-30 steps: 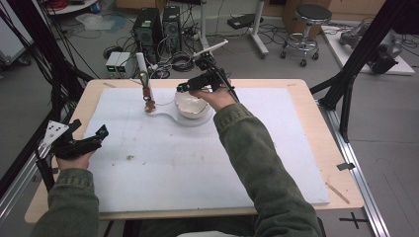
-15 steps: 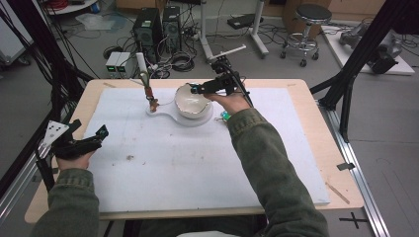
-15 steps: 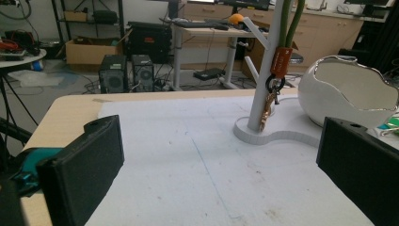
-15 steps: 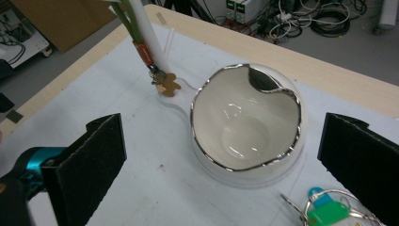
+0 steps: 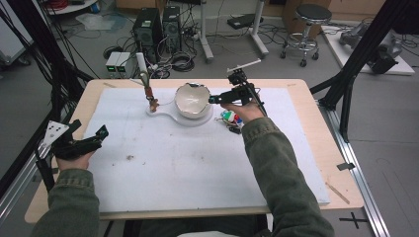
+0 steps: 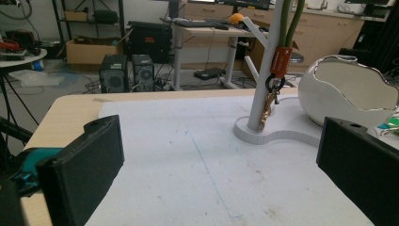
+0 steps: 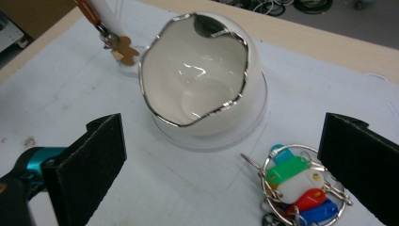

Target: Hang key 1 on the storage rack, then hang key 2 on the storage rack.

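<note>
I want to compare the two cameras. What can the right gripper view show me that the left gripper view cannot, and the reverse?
The right gripper view alone looks into the egg-shaped bowl and shows the ring of coloured key tags lying beside it, between the open jaws. The left gripper view alone shows the stand's upright post, with its orange tag, and the desks behind. Both share the bowl, the stand's white base and the white mat.

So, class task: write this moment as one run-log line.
right gripper: open, above key ring | key ring: on mat beside white bowl | left gripper: open, idle at mat's left edge
</note>
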